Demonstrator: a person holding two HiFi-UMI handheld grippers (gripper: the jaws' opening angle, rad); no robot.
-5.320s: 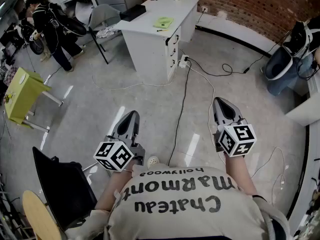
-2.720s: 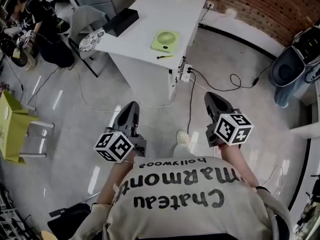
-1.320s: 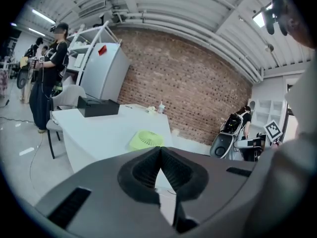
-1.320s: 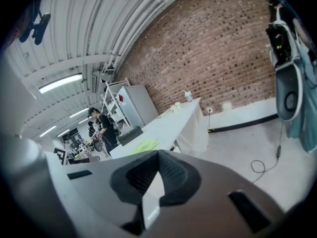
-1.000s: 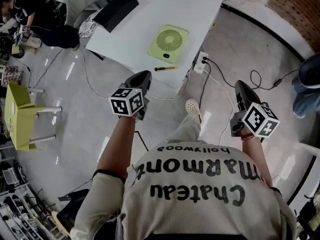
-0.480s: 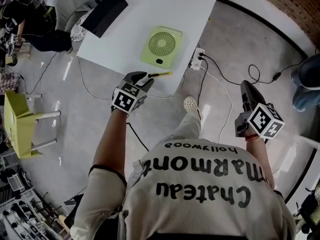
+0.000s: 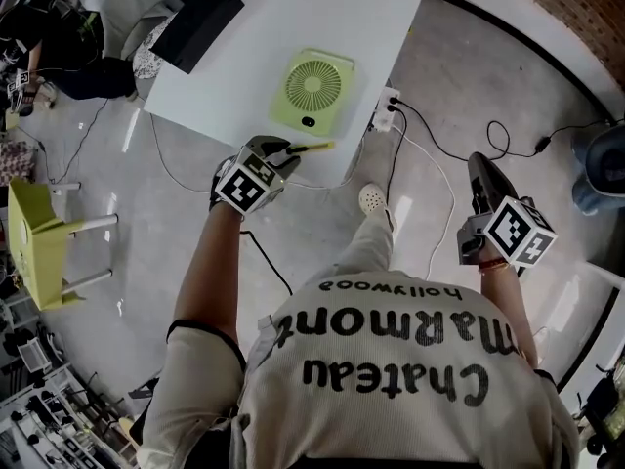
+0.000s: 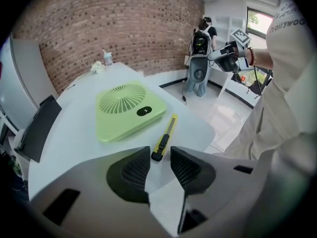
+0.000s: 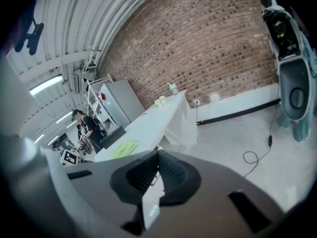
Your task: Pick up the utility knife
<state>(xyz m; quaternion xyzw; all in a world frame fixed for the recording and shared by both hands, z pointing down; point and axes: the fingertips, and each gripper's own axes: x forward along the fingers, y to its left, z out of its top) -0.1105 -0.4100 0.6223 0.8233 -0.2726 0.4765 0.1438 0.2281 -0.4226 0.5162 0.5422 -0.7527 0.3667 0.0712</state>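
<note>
The utility knife point(image 7: 314, 148) is yellow and black and lies on the white table point(image 7: 254, 37) near its front edge, beside a green flat fan point(image 7: 312, 88). My left gripper point(image 7: 283, 150) hovers just short of the knife, pointing steeply down. In the left gripper view the knife point(image 8: 166, 137) has its black end just beyond the gap of the gripper point(image 8: 160, 155). The jaws are apart and closing, and no pad touches the knife. My right gripper point(image 7: 481, 169) hangs over the floor at the right, jaws together on nothing point(image 9: 157, 157).
A black box point(image 7: 195, 14) sits at the table's far left corner. A power strip point(image 7: 388, 110) and cables lie on the floor by the table's right edge. A yellow stool point(image 7: 39, 242) stands at the left, and a person point(image 7: 59, 37) crouches beyond it.
The left gripper has dropped toward the table and rolled, coming in beside the knife. The right gripper has shifted slightly over the floor.
</note>
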